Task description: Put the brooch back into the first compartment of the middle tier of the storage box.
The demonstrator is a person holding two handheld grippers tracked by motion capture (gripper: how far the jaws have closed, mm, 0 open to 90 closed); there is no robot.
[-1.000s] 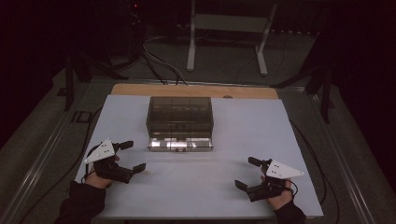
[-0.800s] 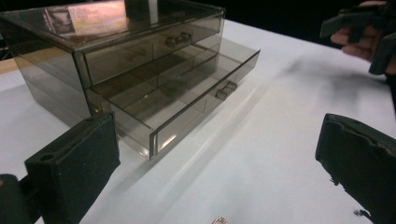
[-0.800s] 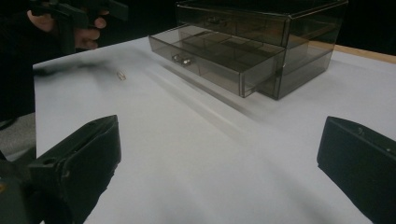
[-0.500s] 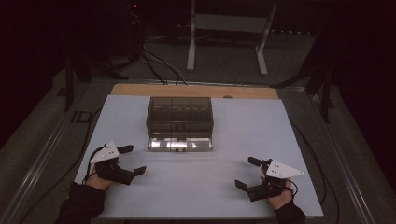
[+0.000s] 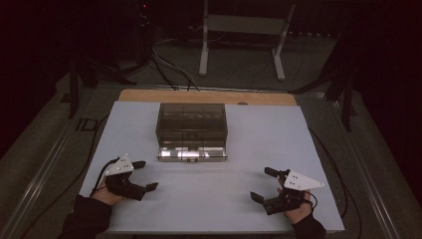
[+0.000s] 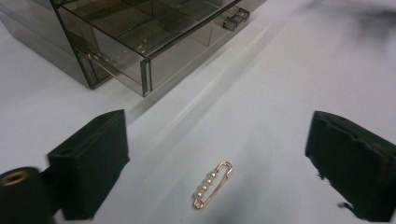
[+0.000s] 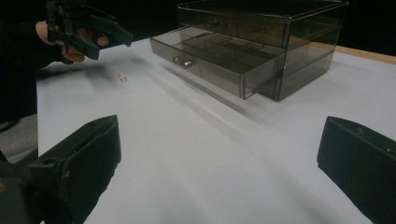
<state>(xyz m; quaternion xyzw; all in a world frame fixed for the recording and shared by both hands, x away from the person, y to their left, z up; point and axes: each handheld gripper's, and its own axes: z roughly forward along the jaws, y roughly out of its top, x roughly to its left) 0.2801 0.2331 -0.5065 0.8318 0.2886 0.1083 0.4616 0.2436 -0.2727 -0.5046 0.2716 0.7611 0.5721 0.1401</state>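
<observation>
Left gripper (image 6: 219, 154) jaws wide, just been closing a bit, straddling rose-gold pearl pin (image 6: 212, 185) flat on matte white table (image 5: 259, 149), no contact. Right gripper (image 7: 219, 163) wide, empty. Smoked clear acrylic drawer box (image 5: 192, 127), bottom drawer out.

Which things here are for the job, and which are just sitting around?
For the job:
- the pearl pin lying on the table
- the left tongs, open above it
- the smoky clear drawer box, its bottom drawer pulled out

Just sitting around:
- the right tongs, open and waiting
- the metal stand behind the table
- the floor cables
</observation>
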